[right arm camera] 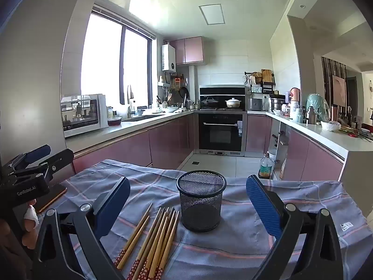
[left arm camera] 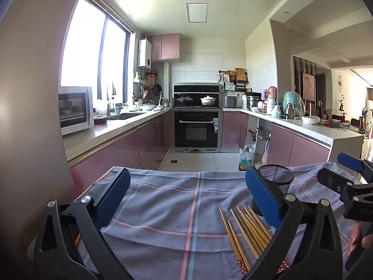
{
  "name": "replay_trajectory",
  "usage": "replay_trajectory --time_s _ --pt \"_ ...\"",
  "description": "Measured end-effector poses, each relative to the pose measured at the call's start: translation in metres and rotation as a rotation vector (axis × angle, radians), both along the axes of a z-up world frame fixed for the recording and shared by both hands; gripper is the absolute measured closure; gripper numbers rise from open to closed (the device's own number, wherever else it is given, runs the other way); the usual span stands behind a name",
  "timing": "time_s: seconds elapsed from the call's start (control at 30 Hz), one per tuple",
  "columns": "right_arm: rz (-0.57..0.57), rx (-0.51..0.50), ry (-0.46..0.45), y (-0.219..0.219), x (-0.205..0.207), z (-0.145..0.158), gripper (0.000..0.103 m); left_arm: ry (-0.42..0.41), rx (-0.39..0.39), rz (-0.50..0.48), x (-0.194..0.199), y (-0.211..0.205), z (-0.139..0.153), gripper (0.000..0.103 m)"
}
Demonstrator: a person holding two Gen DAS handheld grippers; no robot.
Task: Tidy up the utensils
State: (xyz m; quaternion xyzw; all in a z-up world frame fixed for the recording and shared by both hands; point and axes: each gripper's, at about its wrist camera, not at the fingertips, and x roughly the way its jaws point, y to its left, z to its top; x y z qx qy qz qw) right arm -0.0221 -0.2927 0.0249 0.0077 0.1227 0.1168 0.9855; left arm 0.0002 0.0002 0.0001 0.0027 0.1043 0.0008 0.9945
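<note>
Several wooden chopsticks (right arm camera: 151,240) with red patterned ends lie on the blue checked cloth (right arm camera: 244,240), just left of an upright, empty black mesh holder (right arm camera: 201,200). My right gripper (right arm camera: 187,205) is open and empty, its fingers to either side of the holder and chopsticks, above the cloth. In the left wrist view my left gripper (left arm camera: 186,198) is open and empty over the cloth; the chopsticks (left arm camera: 244,231) lie by its right finger, which partly hides the holder (left arm camera: 277,179). The right gripper (left arm camera: 345,175) shows at the right edge there.
The cloth covers a small table (left arm camera: 163,210) in a kitchen. The left gripper (right arm camera: 30,170) shows at the left edge of the right wrist view, over a dark flat object (right arm camera: 50,198). An oil bottle (right arm camera: 265,166) stands on the floor beyond the table. Counters run along both sides.
</note>
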Motion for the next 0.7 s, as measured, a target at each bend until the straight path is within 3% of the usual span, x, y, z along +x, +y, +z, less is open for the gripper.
replay_trajectory --time_s 0.03,0.7 --pt "0.001 0.000 -0.002 -0.0001 0.0001 -0.0001 0.007 -0.027 0.018 -0.004 -0.0016 -0.0012 0.0000 0.006" --pt "-0.001 0.005 -0.006 -0.0015 0.0000 -0.0002 0.007 -0.022 0.009 -0.007 -0.0023 0.0002 0.0009 0.006"
